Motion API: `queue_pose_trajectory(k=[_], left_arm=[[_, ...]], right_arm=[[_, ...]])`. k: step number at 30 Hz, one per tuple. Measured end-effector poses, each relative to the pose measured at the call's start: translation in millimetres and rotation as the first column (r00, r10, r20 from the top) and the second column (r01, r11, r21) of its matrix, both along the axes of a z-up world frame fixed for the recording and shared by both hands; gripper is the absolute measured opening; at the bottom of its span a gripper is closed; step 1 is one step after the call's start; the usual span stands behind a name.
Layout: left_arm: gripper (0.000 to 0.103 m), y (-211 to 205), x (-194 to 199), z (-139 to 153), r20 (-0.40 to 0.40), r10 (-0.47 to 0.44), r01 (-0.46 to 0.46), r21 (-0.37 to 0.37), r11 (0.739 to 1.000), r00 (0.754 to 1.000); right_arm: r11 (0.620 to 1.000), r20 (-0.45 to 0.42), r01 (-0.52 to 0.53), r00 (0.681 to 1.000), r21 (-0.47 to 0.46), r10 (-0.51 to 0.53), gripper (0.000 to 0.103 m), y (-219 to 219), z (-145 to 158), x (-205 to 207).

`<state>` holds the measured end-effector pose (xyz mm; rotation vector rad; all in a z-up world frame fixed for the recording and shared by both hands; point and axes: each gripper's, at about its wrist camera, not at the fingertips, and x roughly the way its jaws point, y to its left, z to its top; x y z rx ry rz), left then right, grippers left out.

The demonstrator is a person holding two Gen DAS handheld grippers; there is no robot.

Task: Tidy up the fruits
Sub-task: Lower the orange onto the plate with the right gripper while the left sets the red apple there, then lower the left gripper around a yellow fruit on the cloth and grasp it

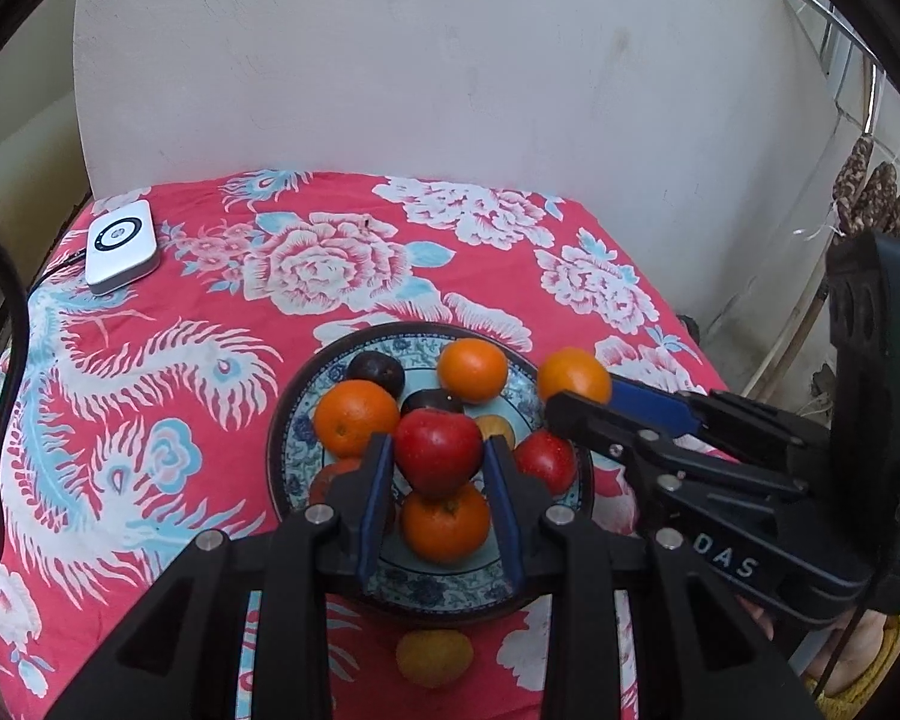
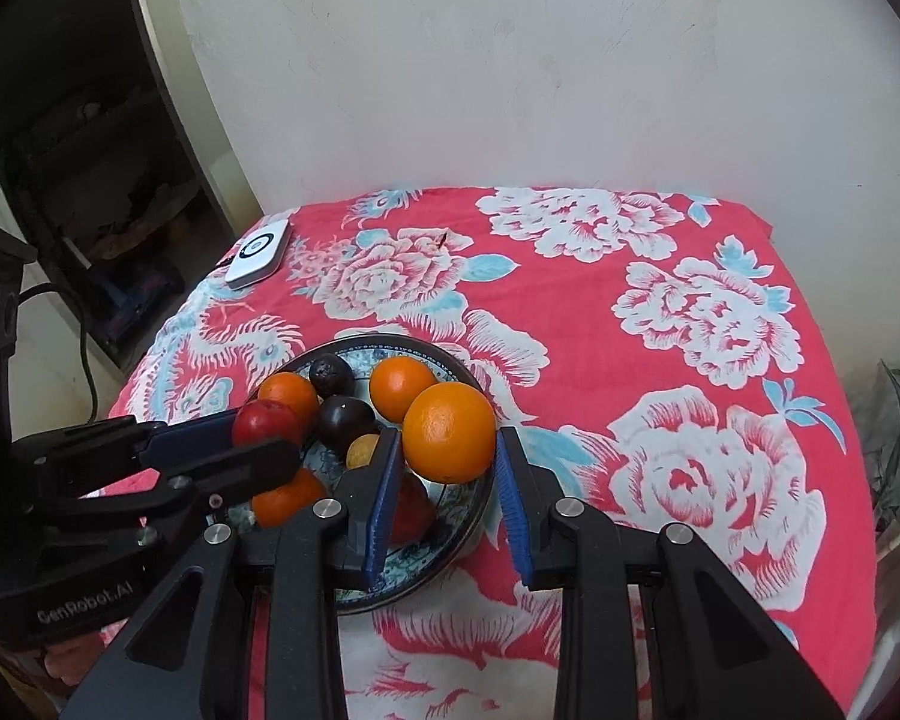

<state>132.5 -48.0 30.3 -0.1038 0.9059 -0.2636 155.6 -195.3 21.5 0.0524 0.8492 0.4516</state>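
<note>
Our left tool [image 1: 438,468] is clamped on a red apple [image 1: 438,450], its 2 blue pads pressing the apple's sides, above the plate [image 1: 282,468]. Our right tool [image 2: 450,468] is clamped on an orange [image 2: 449,432], held over the plate's right rim.

In the left view we see the plate on the desk [image 1: 150,420], which is covered by a red floral cloth. In the plate lie 3 more oranges: 1 at the back [image 1: 473,371], 1 on the left [image 1: 357,417] and 1 in front under the apple [image 1: 445,521]. A second red apple [image 1: 546,459] sits at the right side, 2 dark plums [image 1: 376,373] at the back and middle, and a small yellow fruit [image 1: 498,426] near the centre. Another yellow fruit [image 1: 433,657] lies on the cloth just in front of the plate, outside it.

A white device [image 1: 121,245] with a cable rests at the desk's far left corner, well apart from the plate.
</note>
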Motion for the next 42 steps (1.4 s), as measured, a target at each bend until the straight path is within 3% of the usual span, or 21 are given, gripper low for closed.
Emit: queue_pose_trajectory(k=[11, 21, 42], left_arm=[[0.033, -3, 1, -1, -0.001, -0.008, 0.008, 0.003, 1.000, 1.000], [0.043, -1, -3, 3, 0.004, -0.004, 0.004, -0.003, 1.000, 1.000], [0.046, 22, -44, 18, 0.009, 0.043, -0.043, -0.001, 0.999, 0.999]], right_arm=[[1.000, -0.007, -0.003, 1.000, 0.018, 0.003, 0.034, 2, -4, 2], [1.000, 0.009, 0.009, 1.000, 0.016, -0.009, 0.037, 1, 3, -3], [0.997, 0.051, 0.048, 0.997, 0.055, -0.051, 0.040, -6, 24, -56]])
